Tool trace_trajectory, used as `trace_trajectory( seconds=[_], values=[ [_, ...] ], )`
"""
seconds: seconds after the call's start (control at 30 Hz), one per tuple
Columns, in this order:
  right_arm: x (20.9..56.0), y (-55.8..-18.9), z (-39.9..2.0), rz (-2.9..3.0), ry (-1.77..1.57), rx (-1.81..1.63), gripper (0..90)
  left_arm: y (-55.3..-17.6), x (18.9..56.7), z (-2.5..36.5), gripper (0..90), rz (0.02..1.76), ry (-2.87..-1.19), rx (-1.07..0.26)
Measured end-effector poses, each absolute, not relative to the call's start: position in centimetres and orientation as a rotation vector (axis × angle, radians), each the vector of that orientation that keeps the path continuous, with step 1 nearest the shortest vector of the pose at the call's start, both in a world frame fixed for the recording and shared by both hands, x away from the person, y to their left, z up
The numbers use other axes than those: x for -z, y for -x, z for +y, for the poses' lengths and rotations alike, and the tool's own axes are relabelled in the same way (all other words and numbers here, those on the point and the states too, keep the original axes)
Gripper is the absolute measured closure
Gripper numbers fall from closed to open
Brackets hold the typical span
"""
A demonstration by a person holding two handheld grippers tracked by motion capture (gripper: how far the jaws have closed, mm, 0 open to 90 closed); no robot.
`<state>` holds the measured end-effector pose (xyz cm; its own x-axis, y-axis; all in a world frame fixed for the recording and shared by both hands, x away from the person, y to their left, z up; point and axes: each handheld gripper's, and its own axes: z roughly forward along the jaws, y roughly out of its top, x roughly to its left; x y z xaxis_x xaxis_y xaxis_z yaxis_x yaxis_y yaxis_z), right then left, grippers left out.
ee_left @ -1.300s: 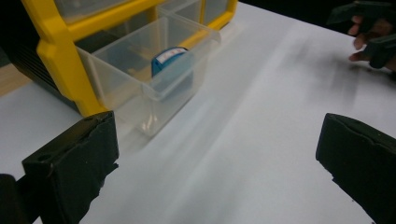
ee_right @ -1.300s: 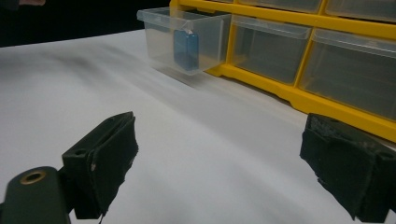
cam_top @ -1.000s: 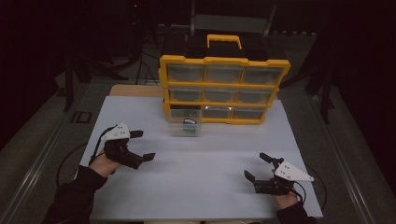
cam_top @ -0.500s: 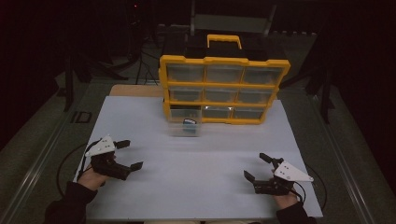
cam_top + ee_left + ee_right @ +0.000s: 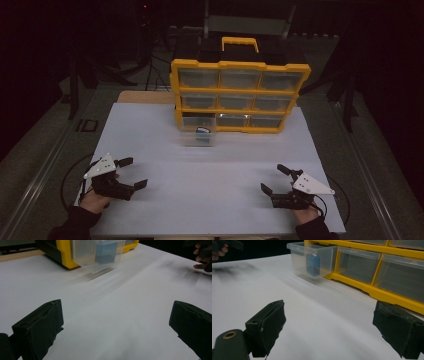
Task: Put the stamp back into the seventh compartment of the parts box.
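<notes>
Drawer (image 5: pixel 198 135), one of nine, juts out of the yellow organizer (image 5: pixel 240 95) with a single blue block (image 5: pixel 202 131) inside. Two grippers low on the white table (image 5: pixel 210 165): left gripper (image 5: pixel 131 173) and right gripper (image 5: pixel 272 178), jaws wide apart, empty, well short of that drawer.

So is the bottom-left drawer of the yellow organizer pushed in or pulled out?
Pulled out. The clear drawer juts forward past the yellow organizer front onto the table, with a small blue item inside.
</notes>
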<state>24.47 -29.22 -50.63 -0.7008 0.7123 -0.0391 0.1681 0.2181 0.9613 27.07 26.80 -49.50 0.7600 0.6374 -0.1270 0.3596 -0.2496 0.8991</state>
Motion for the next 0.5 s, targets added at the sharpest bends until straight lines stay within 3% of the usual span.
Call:
trace_trajectory(
  seconds=[0.27,0.5],
  values=[
    [50.6,-24.4,-29.2,2.023,-0.811,-1.5,10.3,-25.6,49.8,27.0,0.1,0.832,-1.855,-0.416],
    [50.6,-24.4,-29.2,2.026,-0.807,-1.496,10.3,-25.2,50.1,26.9,0.1,0.828,-1.847,-0.408]
  ],
)
